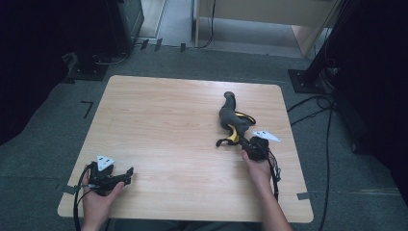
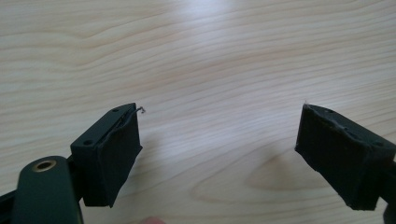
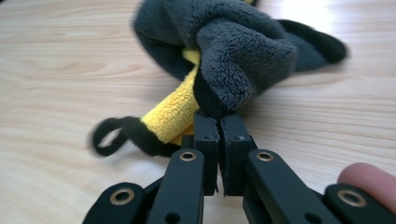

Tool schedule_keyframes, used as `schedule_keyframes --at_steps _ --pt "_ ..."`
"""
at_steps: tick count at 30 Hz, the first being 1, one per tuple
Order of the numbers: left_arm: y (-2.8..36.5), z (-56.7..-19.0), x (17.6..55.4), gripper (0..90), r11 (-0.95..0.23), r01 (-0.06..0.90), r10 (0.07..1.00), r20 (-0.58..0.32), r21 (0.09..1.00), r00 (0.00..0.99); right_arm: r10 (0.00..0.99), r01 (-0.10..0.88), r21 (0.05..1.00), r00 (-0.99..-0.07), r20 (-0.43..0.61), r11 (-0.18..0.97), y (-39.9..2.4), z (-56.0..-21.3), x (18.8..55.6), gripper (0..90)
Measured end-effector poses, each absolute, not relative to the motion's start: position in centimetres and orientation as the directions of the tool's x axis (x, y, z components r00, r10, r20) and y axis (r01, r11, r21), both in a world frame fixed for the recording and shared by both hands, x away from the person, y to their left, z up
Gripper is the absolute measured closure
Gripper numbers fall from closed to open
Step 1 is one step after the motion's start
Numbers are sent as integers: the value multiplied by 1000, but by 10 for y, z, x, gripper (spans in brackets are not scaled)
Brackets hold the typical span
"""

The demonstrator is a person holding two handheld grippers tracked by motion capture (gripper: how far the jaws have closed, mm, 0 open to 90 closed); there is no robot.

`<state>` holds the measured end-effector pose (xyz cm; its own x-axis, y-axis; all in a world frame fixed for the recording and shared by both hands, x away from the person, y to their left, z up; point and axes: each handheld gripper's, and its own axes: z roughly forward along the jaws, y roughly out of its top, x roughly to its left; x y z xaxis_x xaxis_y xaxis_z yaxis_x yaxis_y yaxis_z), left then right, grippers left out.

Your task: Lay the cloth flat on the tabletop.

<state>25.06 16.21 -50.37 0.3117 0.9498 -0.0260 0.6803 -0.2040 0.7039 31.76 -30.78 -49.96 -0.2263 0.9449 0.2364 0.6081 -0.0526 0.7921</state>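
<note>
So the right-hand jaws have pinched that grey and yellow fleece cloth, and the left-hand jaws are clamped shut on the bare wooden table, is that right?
Not quite. The left gripper is not clamped shut: the left gripper view shows its jaws standing wide apart over the bare wooden table, with nothing between them. The rest holds: the right gripper is shut on the grey and yellow fleece cloth.

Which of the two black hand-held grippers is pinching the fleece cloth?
The right gripper, jaws shut on the grey-and-yellow fleece cloth. The left gripper sits open above bare wooden table.
</note>
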Motion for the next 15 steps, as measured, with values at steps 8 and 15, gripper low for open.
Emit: schedule_keyframes --at_steps 8,15 --pt "113 -476 270 138 -192 624 899 -120 757 422 901 580 814 -339 270 -26 -277 -481 296 881" --pt "68 -474 279 141 -269 574 820 -129 774 558 793 510 859 -543 275 52 -243 -450 271 880"
